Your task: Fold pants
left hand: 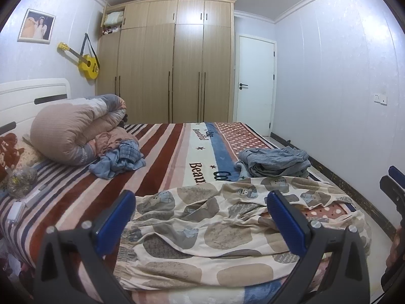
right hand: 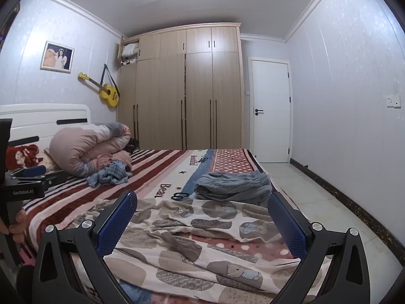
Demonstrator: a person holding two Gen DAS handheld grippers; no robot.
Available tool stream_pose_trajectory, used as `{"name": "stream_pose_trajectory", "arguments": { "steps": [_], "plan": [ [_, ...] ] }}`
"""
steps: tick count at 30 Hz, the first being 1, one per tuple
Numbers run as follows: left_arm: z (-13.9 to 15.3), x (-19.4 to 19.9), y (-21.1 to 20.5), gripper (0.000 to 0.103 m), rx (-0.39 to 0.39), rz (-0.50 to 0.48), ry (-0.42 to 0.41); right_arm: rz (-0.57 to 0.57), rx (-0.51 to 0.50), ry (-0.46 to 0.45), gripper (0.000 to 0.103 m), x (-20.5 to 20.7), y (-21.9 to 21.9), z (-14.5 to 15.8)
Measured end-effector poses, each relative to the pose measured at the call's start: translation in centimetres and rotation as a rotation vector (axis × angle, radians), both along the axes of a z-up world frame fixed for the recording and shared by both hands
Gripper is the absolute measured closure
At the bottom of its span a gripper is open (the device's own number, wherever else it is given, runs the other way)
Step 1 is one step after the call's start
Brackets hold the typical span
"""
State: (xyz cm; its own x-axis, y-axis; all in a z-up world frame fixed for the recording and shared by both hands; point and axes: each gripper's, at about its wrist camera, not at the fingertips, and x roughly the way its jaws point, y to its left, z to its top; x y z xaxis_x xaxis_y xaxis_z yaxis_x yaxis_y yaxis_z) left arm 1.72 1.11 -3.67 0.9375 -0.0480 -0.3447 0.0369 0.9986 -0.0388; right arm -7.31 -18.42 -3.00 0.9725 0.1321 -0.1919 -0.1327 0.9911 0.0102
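Cream pants with a grey and tan bear print [left hand: 202, 230] lie crumpled and spread on the near end of the striped bed [left hand: 157, 157]. They also show in the right wrist view [right hand: 202, 243]. My left gripper [left hand: 201, 204] is open and empty, held just above the pants with its blue pads either side of them. My right gripper [right hand: 202, 205] is open and empty too, above the pants' right part. The right gripper's edge shows at the far right of the left wrist view [left hand: 393, 185]; the left gripper shows at the left of the right wrist view [right hand: 27, 177].
A folded grey-blue garment [left hand: 274, 162] lies on the bed beyond the pants. A crumpled blue heap [left hand: 121, 160] and a rolled pink quilt [left hand: 76, 129] sit near the headboard. Small items [left hand: 17, 210] lie at the bed's left edge. Tiled floor [right hand: 316, 202] runs along the right.
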Motion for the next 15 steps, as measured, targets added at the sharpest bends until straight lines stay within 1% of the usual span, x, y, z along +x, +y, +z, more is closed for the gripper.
{"name": "stream_pose_trajectory", "arguments": {
  "steps": [15],
  "plan": [
    [-0.51, 0.17, 0.19, 0.001, 0.002, -0.003, 0.001, -0.008, 0.026, 0.004, 0.001, -0.21, -0.36, -0.33]
  ]
}}
